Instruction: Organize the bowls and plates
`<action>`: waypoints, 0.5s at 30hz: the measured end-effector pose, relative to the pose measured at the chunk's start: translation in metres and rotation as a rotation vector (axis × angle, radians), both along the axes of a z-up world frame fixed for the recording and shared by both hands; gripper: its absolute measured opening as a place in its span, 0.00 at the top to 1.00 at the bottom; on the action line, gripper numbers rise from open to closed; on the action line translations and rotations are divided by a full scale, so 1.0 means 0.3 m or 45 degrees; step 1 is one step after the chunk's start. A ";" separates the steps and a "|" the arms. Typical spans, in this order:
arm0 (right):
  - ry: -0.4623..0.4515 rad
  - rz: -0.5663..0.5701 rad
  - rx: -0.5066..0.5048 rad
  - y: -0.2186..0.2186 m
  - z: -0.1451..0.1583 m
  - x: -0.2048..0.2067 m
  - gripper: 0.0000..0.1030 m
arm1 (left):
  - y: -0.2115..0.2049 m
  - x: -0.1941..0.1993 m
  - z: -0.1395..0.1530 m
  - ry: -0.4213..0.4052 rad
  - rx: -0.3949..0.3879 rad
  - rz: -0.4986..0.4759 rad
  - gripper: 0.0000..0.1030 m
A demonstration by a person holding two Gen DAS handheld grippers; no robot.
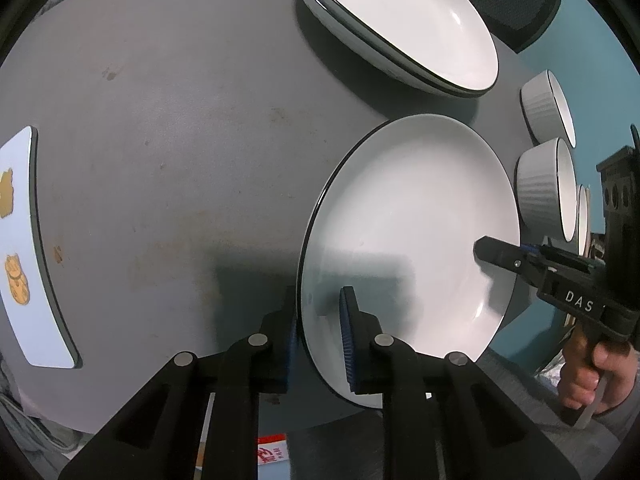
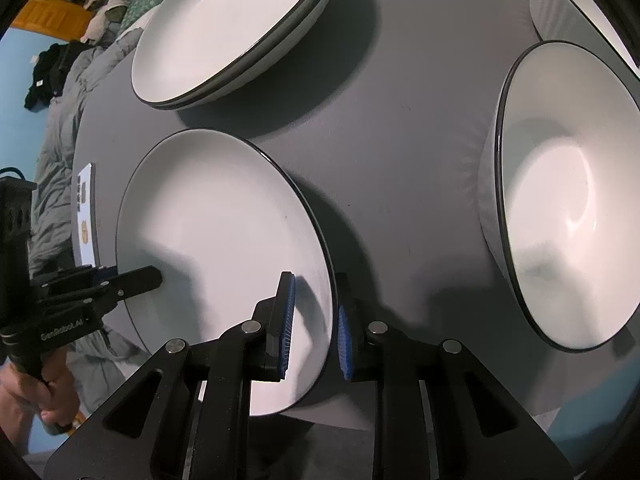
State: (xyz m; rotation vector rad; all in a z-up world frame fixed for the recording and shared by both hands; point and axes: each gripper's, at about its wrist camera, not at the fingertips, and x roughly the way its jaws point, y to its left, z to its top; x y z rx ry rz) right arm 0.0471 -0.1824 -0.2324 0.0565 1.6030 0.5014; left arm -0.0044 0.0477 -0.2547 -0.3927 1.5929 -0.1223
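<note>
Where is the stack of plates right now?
The stack of plates sits at the table's far side, just beyond the single plate both grippers straddle.

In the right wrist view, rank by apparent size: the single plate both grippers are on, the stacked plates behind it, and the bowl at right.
1. Single plate, nearest the lens.
2. Bowl, also close, so likely inflated.
3. Stacked plates, farther back.
The plates may match in true size.

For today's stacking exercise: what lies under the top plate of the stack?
Under the top plate a second rim shows, then the grey table. Anything lower is hidden.
</note>
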 end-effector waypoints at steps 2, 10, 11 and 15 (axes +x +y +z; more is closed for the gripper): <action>0.005 0.012 0.001 -0.018 0.006 0.004 0.82 | -0.005 0.004 -0.001 0.008 0.006 -0.012 0.82; -0.001 0.046 -0.007 0.009 0.015 -0.002 0.85 | -0.015 0.013 -0.006 0.029 0.014 0.005 0.82; -0.001 0.049 -0.004 0.010 0.019 -0.002 0.85 | -0.008 0.014 0.002 0.027 0.009 0.011 0.82; 0.009 0.039 0.028 0.011 0.044 0.007 0.86 | 0.007 0.021 0.036 0.017 0.005 0.038 0.82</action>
